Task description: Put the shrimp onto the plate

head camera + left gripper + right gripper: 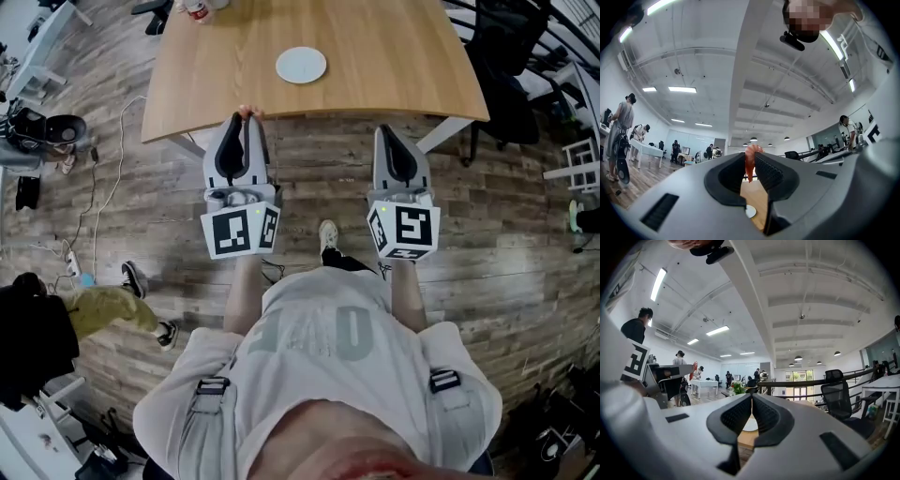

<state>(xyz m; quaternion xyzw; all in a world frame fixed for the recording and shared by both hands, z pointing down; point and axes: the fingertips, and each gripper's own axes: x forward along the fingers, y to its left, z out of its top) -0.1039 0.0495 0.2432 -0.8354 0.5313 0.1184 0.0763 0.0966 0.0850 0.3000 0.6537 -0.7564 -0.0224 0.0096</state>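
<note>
Head view first: the white plate (301, 65) sits on the wooden table (394, 56), and only its plain white face shows. The left gripper (246, 117) is on the near side of the plate and off to its left, well apart from it, with its tips just over the table's near edge. There's a speck of orange at those tips, and that's the shrimp (248, 112), up in the air, not on the plate. The right gripper (387, 131) hangs near and right of the plate, further back from it than the left one, over the plank floor (506, 216).

Over to the left gripper view: the left gripper (751, 157) has its jaws pressed in on the shrimp (749, 161), which hangs tail-down between the ribbed pads. Below it, through the gap, a sliver of the plate (749, 212) shows on the table (757, 199), so the shrimp is above and short of the plate.

Right gripper view now: the right gripper (752, 397) has its tips meeting, pads closed up with nothing between them. In the wedge under the tips, the plate (749, 423) shows white and bare on the table (745, 440).
</note>
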